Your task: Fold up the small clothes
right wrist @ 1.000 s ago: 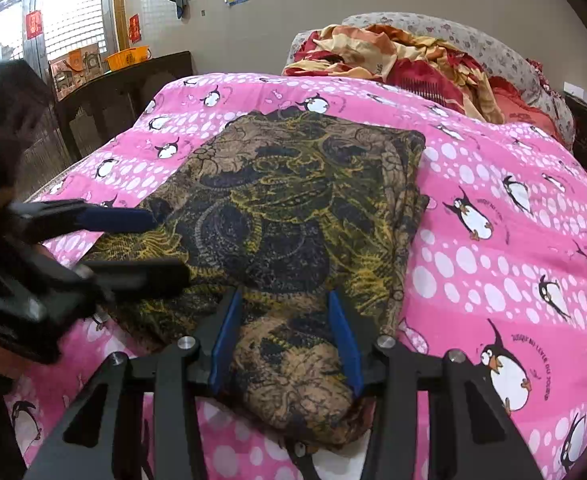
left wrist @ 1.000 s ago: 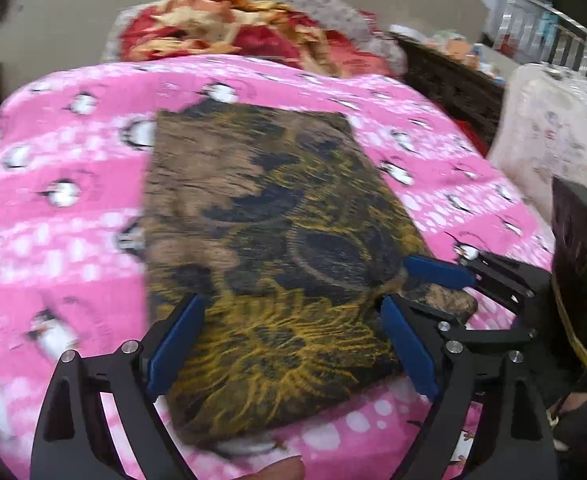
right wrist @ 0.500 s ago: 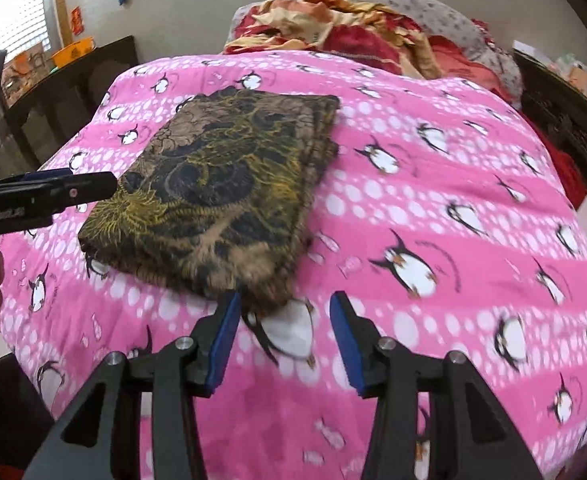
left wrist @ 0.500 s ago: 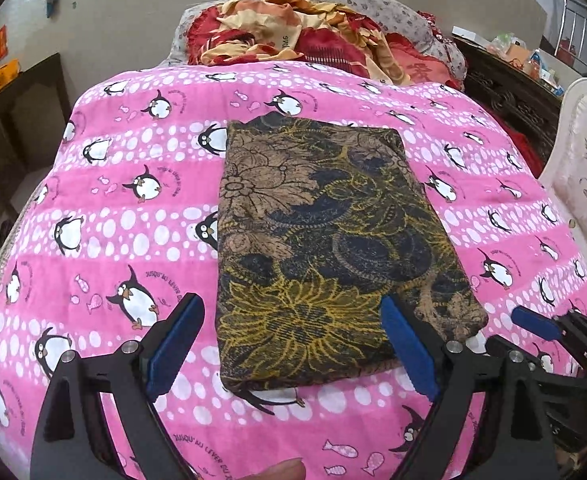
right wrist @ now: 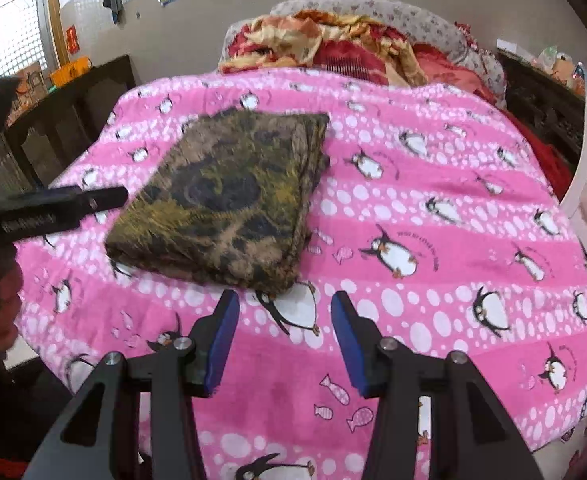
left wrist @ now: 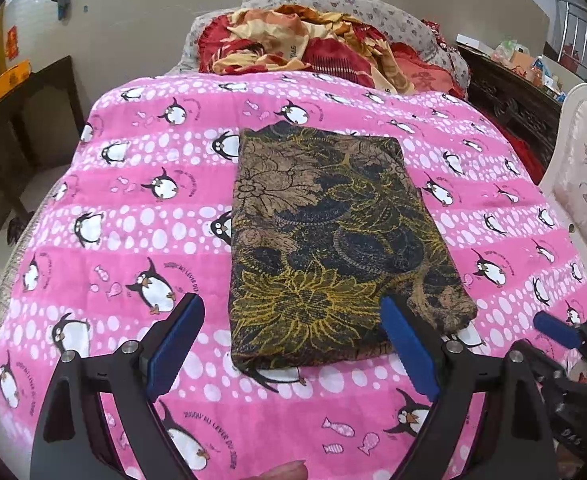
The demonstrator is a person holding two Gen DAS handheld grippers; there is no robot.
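A folded garment [left wrist: 333, 240] in dark brown, black and yellow floral print lies flat as a neat rectangle on the pink penguin bedspread [left wrist: 133, 208]. It also shows in the right wrist view [right wrist: 229, 200]. My left gripper [left wrist: 293, 344] is open and empty, held above the garment's near edge. My right gripper [right wrist: 281, 344] is open and empty, just short of the garment's near right corner. The right gripper's blue fingertip [left wrist: 553, 330] shows at the lower right of the left wrist view. The left gripper's dark finger [right wrist: 73, 204] shows at the left of the right wrist view.
A heap of red and orange bedding [left wrist: 313, 48] lies at the head of the bed. A dark wooden table [right wrist: 73, 112] stands to the left. A white padded chair [left wrist: 585, 184] and a dark cabinet [left wrist: 513, 96] stand to the right.
Both grippers have pulled back and up from the folded garment. The right gripper let go of its near corner. The garment now lies still on the bedspread.
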